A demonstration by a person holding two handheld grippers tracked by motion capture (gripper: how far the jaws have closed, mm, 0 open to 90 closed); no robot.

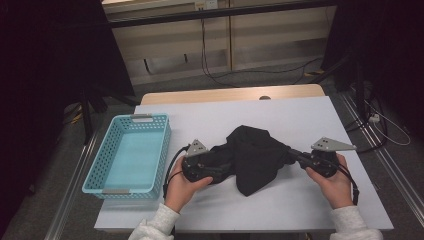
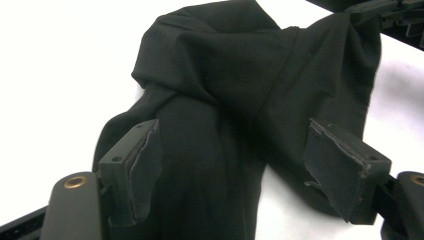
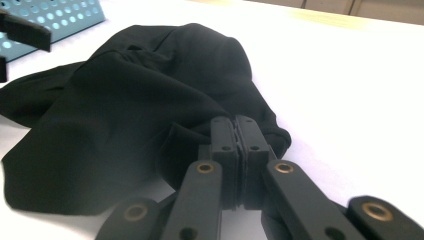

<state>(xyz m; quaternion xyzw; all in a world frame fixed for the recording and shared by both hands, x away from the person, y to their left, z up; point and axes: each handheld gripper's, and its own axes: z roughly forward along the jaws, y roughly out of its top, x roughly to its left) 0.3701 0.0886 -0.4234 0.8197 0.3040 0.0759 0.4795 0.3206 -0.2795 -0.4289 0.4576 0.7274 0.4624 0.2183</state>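
A crumpled black cloth (image 1: 252, 157) lies in the middle of the white table (image 1: 310, 115). My left gripper (image 1: 223, 168) comes in from the left, and in the left gripper view its jaws stand wide apart around a fold of the cloth (image 2: 225, 100). White table shows between the cloth and the right pad (image 2: 340, 165). My right gripper (image 1: 292, 152) reaches the cloth's right edge. Seen in the right gripper view, my right gripper (image 3: 235, 131) has its jaws pressed together on the cloth (image 3: 130, 100).
A light blue perforated basket (image 1: 107, 167) stands on the table's left part, close to my left hand. Bare white table lies behind and to the right of the cloth. Cables run across the floor beyond the table's far edge.
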